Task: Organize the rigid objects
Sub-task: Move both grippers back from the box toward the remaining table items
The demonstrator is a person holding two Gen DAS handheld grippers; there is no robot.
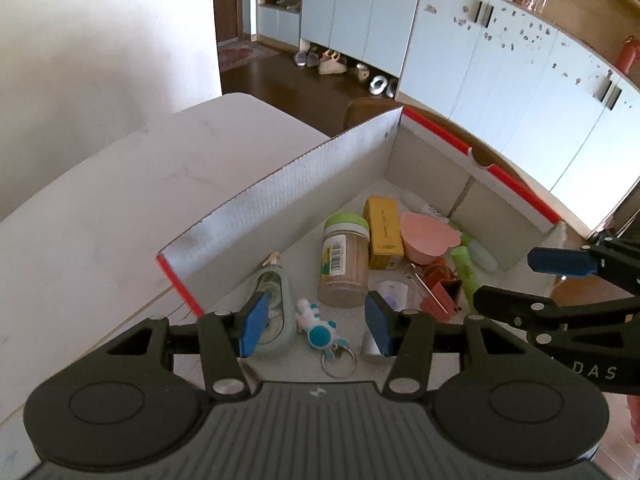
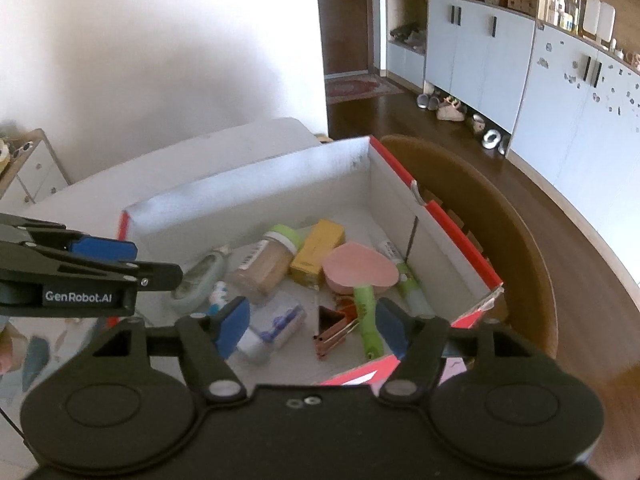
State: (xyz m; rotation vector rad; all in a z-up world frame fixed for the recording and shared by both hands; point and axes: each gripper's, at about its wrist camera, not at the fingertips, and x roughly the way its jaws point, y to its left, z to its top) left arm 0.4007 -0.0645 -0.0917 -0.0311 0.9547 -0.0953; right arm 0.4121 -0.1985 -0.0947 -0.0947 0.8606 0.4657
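Left gripper (image 1: pixel 316 322) jaws apart, empty, over keychain (image 1: pixel 318 330); jar (image 1: pixel 344 266) at 12 o'clock in box (image 1: pixel 288 184). Right gripper (image 2: pixel 314 326) jaws apart, empty.

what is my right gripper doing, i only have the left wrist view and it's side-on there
observer: The right gripper is open with nothing between its fingers, over the near end of the red-edged cardboard box.
operator: whats on the box floor under it
observer: A rose-gold metal binder clip lies beside a long green plastic tube, both framed between the fingers.
operator: and just beyond those
observer: A pink plastic container whose top is heart-shaped, lying against the yellow cardboard carton.
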